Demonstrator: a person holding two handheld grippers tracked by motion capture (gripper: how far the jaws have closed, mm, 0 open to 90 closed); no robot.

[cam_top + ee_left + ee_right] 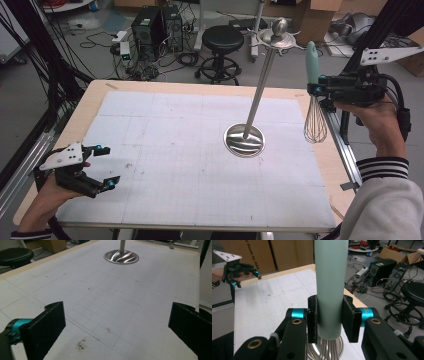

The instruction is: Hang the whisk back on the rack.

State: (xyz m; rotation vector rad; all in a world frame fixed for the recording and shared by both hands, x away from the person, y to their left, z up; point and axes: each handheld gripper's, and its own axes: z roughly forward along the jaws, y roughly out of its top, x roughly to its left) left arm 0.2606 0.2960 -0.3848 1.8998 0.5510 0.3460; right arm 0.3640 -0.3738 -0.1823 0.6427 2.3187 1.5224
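Note:
A whisk [314, 100] with a pale teal handle [331, 285] and wire loops hangs upright in the air at the table's right edge. My right gripper [325, 90] is shut on its handle, jaws pressed on both sides. A tall metal stand [261, 80] with a round ribbed base [244, 140] and hooks at its top stands right of the table's middle; its base [121, 257] lies far ahead in the left gripper view. My left gripper [106, 166] rests low at the table's near left corner, open, with nothing between its jaws.
A white gridded mat [200, 155] covers the wooden table [95, 92]. Beyond the far edge are a black stool [222, 40], computer towers [150, 25], cables and cardboard boxes [315, 20]. A metal rail [345, 150] runs along the table's right side.

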